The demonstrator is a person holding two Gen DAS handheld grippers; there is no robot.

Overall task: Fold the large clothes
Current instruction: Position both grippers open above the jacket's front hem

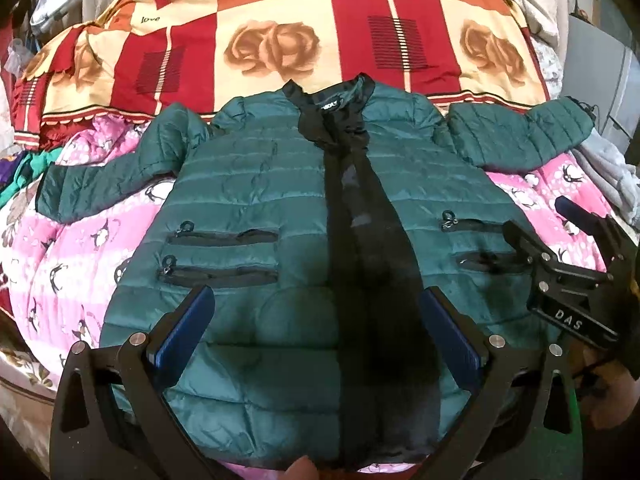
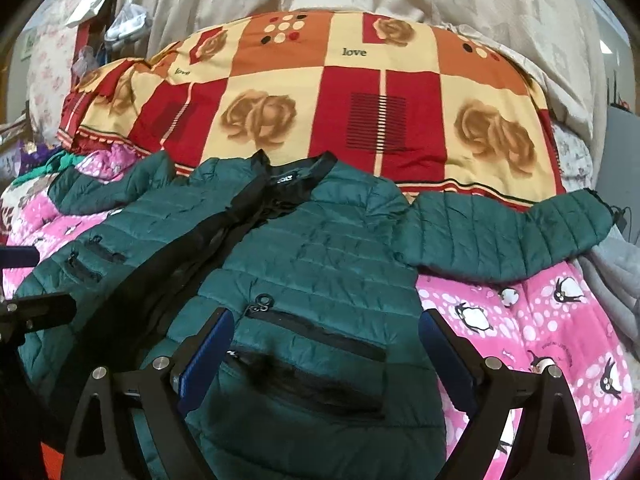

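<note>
Jacket (image 1: 256,208), green and quilted, lies face up on our pink penguin blanket (image 1: 60,264), sleeves spread left and right, its black centre strip (image 1: 352,216) running from collar to near hem. We hold the left gripper (image 1: 318,334) wide apart above the hem, and the right gripper (image 2: 326,356) equally apart over the right-side pockets (image 2: 316,332). Beyond lies a red rose-patterned quilt (image 1: 272,44).
</note>
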